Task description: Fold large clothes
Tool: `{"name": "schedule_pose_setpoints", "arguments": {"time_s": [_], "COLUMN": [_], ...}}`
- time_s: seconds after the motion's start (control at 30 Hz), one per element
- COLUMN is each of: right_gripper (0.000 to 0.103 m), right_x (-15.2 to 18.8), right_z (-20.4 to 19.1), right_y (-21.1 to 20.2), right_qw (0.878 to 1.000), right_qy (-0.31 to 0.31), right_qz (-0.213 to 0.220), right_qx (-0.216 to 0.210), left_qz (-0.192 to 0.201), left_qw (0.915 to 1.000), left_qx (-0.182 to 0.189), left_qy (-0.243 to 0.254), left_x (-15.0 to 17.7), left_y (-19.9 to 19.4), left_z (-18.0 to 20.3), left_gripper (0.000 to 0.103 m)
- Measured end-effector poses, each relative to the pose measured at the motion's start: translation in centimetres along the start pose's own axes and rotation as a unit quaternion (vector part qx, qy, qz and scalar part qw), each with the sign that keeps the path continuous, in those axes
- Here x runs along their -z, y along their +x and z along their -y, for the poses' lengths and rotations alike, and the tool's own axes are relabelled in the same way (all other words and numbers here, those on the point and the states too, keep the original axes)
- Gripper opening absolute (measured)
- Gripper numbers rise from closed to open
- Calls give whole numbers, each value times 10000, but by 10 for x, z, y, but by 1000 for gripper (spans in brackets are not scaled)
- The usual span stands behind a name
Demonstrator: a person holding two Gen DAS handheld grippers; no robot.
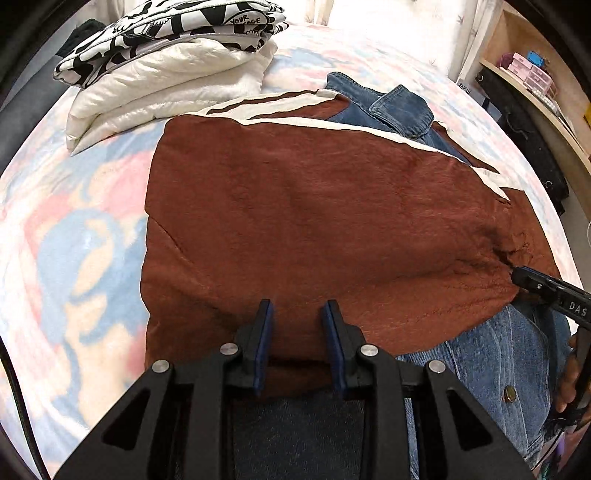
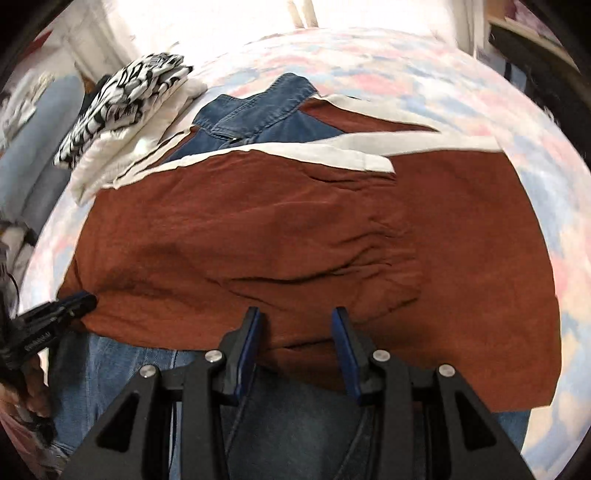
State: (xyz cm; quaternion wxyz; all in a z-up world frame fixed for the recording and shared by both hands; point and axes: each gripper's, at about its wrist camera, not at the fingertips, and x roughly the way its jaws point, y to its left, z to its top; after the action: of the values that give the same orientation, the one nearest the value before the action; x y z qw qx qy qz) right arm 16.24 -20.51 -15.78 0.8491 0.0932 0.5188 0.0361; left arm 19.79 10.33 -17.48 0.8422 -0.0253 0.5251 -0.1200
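A rust-brown garment (image 1: 314, 221) with white stripes (image 1: 332, 123) lies folded flat on the bed, on top of a blue denim jacket (image 1: 495, 362). The jacket's collar (image 1: 402, 107) shows beyond it. My left gripper (image 1: 298, 306) hovers over the brown garment's near edge, its jaws apart and the cloth lying flat between them, not pinched. My right gripper (image 2: 297, 314) stands the same way over the near edge of the brown garment (image 2: 295, 229). In the left wrist view its tip (image 1: 521, 275) touches a puckered spot of the cloth. The left gripper's tip (image 2: 86, 297) meets the garment's left corner.
A folded stack sits at the bed's far left: a black-and-white printed piece (image 1: 166, 33) on a white puffy one (image 1: 166, 92). The pastel patterned bed sheet (image 1: 74, 229) shows all around. A shelf with pink boxes (image 1: 528, 70) and a black bag (image 1: 524, 129) stand on the right.
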Motion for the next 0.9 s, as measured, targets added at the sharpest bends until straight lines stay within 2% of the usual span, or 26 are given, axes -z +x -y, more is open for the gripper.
{"name": "schedule_pose_setpoints", "arguments": {"time_s": [0.1,0.23,0.33,0.53,0.7,0.9], "right_gripper": [40,40,40,40,40,40], "right_x": [2,4,3,-19,-46,-67], "right_z": [-2,-5,-9,-37,-69,-83], "right_y": [-8,-17,-23,-27,-11,32], "right_qw": [9999,9996,9993,9979,9966,9973], "right_qy": [101,172,166,52,-142,-110], "right_qz": [78,186,229,350,394,91], "right_qx": [-36,-134,-227,-548,-705,-720], "left_qz": [68,331,568,599,594,403], "left_qw": [9999,9990,9977,9973,9976,9987], "left_qx": [-81,-263,-250,-153,-133,-294], "left_qy": [35,155,280,388,343,59], "left_x": [1,2,0,-27,-58,-83], "left_y": [-5,-25,-46,-50,-28,15], "left_z": [3,11,19,37,53,50], "left_gripper": [30,51,53,52,52,52]}}
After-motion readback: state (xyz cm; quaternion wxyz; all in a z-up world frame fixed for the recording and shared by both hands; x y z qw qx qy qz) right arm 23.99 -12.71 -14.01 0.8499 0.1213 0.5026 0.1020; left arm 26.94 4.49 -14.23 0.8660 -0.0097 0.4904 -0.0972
